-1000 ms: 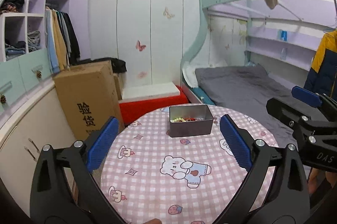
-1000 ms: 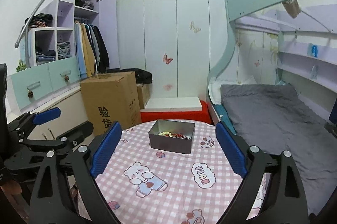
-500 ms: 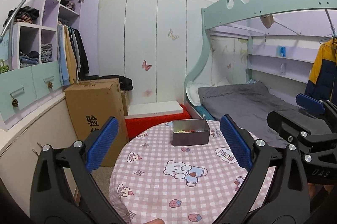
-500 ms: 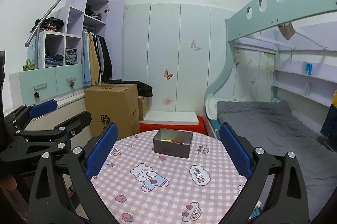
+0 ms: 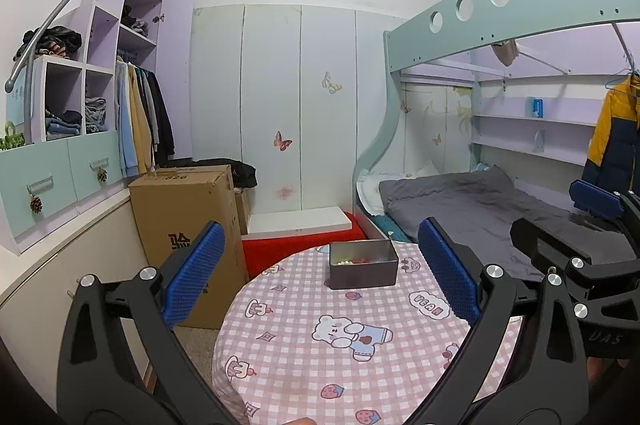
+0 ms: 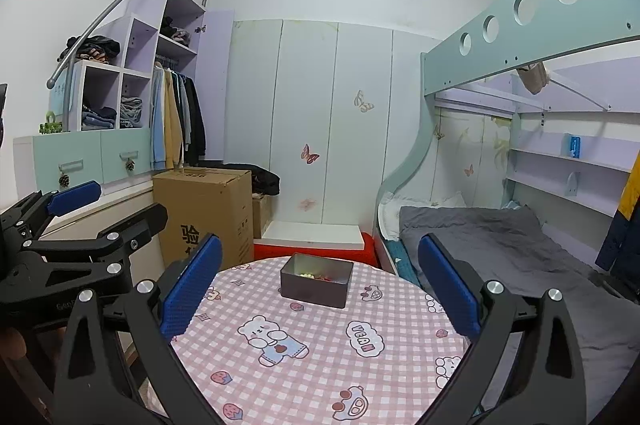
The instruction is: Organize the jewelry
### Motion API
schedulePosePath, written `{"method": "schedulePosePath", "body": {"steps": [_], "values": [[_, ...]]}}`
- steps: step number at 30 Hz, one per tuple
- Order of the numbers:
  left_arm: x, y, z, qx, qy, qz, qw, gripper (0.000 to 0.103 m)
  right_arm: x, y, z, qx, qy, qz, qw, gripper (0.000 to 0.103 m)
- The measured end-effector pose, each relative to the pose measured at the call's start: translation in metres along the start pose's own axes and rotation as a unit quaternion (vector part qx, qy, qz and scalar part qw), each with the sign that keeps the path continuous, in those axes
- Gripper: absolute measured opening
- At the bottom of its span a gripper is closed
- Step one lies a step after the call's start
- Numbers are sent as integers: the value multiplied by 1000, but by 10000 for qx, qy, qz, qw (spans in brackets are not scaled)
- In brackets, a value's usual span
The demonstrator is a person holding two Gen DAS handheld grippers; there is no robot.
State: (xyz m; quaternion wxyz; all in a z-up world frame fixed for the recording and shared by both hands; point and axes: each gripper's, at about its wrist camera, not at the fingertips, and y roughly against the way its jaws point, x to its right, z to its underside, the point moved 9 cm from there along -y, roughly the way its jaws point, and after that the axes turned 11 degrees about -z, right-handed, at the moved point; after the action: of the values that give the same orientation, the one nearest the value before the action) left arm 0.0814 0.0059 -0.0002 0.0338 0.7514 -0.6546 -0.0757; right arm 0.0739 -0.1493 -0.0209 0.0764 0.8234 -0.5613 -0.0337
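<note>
A dark grey metal box (image 5: 363, 269) stands at the far side of a round table with a pink checked cloth (image 5: 304, 357). Small beads, pale and red, lie inside the box; it also shows in the right wrist view (image 6: 316, 285). My left gripper (image 5: 320, 277) is open and empty, held back from the table, well short of the box. My right gripper (image 6: 320, 281) is open and empty too, beside the left one. Each gripper shows at the edge of the other's view: the right one (image 5: 592, 225) and the left one (image 6: 80, 209).
A cardboard box (image 5: 188, 225) stands left of the table. A red and white storage box (image 5: 300, 233) sits behind it. A bunk bed with grey bedding (image 5: 472, 201) is on the right. Cabinets and hanging clothes (image 5: 140, 121) line the left wall.
Both grippers have pulled back and risen away from the table, so the box looks smaller and more of the room shows. Both stay open and empty.
</note>
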Motion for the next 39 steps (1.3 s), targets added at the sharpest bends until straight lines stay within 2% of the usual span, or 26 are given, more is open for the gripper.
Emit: {"method": "schedulePosePath", "body": {"steps": [39], "values": [[0, 0, -1, 96, -6, 51, 9999, 95, 1, -3, 2, -75, -52, 16, 10000, 95]]}}
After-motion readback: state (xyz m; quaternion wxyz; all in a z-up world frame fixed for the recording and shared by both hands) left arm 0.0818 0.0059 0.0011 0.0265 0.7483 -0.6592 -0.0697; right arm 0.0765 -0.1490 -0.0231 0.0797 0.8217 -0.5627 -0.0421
